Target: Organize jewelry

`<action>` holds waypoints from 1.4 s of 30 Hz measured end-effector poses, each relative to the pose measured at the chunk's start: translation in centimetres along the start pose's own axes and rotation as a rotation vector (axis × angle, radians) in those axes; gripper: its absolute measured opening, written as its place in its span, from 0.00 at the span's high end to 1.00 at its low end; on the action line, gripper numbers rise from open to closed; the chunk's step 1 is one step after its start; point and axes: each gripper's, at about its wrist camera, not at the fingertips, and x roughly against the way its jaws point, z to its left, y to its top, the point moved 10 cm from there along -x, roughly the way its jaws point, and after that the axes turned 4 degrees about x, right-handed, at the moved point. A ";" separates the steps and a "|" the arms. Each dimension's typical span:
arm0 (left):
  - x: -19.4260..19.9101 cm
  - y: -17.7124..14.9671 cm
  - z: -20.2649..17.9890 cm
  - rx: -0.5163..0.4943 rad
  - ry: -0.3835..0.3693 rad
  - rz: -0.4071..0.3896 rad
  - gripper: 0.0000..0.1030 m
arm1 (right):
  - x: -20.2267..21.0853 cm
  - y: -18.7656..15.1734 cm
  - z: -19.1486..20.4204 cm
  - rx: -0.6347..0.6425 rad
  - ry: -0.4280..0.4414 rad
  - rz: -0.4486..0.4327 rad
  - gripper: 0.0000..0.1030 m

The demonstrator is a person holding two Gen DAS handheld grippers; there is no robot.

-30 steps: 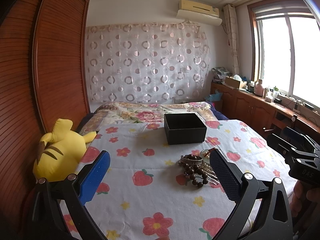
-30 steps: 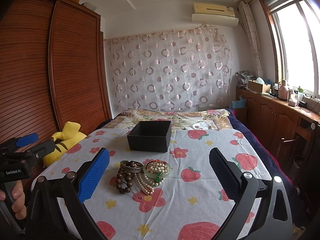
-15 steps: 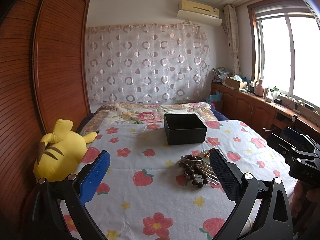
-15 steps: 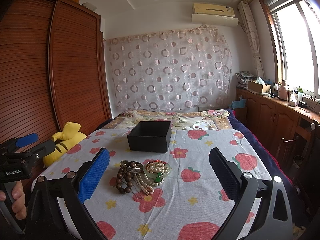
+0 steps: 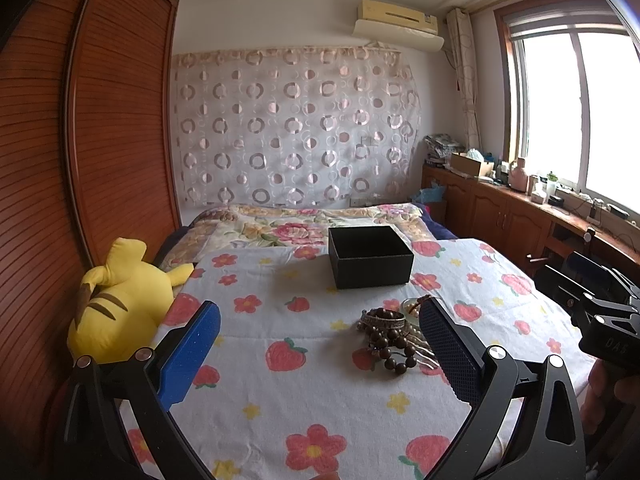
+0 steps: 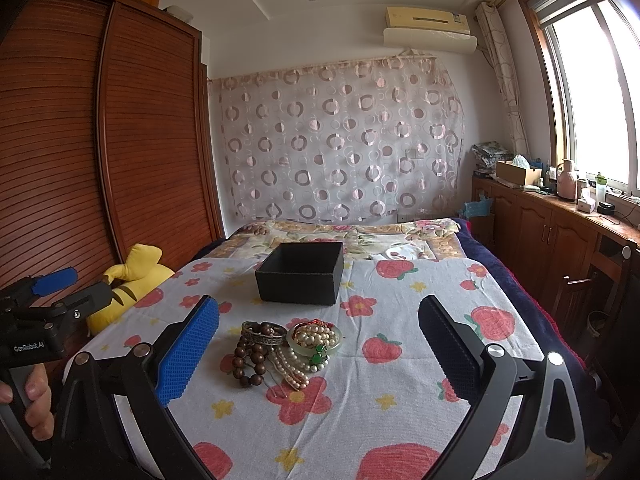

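Right wrist view: the right gripper point(image 6: 318, 344) is held wide apart above the bed, nothing between its fingers, one pad blue point(image 6: 188, 350) and the other black point(image 6: 448, 350). Between the two fingers and slightly ahead of them, a pile of jewelry point(image 6: 282, 350) is seen lying on the flowered sheet point(image 6: 400, 400). In the pile, a string of dark wooden beads point(image 6: 250, 360) lies nearest the blue pad, a metal bangle point(image 6: 264, 334) rests on top of it, and a pale green dish point(image 6: 316, 338) filled with pearls sits beside them toward the black pad; a pearl strand point(image 6: 294, 372) trails back toward the gripper. Further ahead, well apart from the pile, an open black box point(image 6: 300, 278) is set on the sheet, and its inside appears empty. The left gripper point(image 6: 60, 286) is seen at the far left edge, held by a hand point(image 6: 34, 400), with a yellow plush toy point(image 6: 128, 280) beyond it.

In the left wrist view, the left gripper point(image 5: 320, 344) is likewise spread wide and holds nothing. The jewelry point(image 5: 394, 336) lies just inside its black right-hand finger point(image 5: 448, 352), partly hidden by it, and the box point(image 5: 370, 258) stands ahead and a little right of centre. The plush toy point(image 5: 116, 300) is outside the blue finger, against a wooden wardrobe point(image 5: 80, 160).
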 end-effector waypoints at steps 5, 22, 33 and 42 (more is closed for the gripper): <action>0.5 0.4 0.6 0.000 0.001 0.005 0.06 | 0.0 0.0 0.1 0.000 0.002 0.005 0.02; -4.8 -4.4 1.0 -0.027 -0.033 0.156 0.06 | -3.4 -4.3 -1.5 0.045 0.051 0.117 0.05; -9.4 -6.0 -1.7 -0.076 -0.149 0.266 0.06 | -5.8 -6.7 -1.8 0.059 0.094 0.205 0.16; -14.3 -6.8 -4.6 -0.122 -0.230 0.391 0.06 | -6.9 -7.9 -2.2 0.048 0.112 0.260 0.16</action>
